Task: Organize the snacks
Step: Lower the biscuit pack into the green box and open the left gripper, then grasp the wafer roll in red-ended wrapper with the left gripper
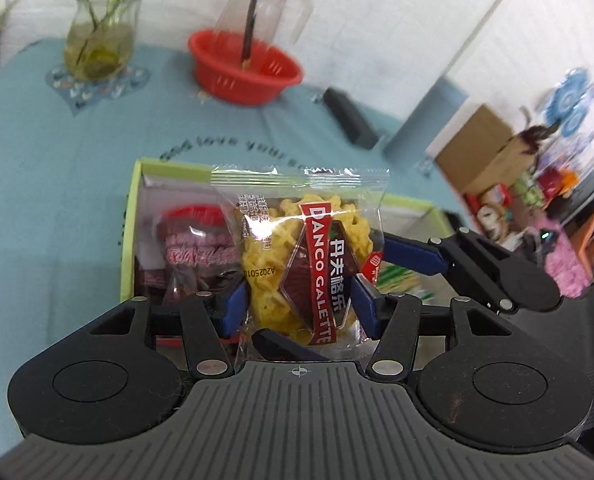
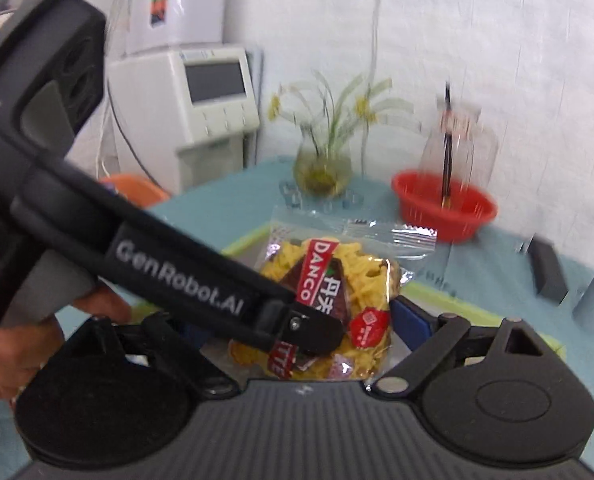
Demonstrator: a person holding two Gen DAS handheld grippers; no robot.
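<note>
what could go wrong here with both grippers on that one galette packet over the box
1. The left gripper pinches the galette packet across the brittle yellow biscuit, so squeezing harder could crack it.
2. The right gripper has fingers on both sides of the same packet; if the hands pull apart, the clear wrapper may tear.
3. The green-rimmed box already holds a red packet, so a careless drop may land on top of it.

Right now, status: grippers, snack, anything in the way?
Left gripper clamped on the snack packet. Right gripper open around the same packet. Green-rimmed box just beyond, snacks inside. Nothing blocking.
</note>
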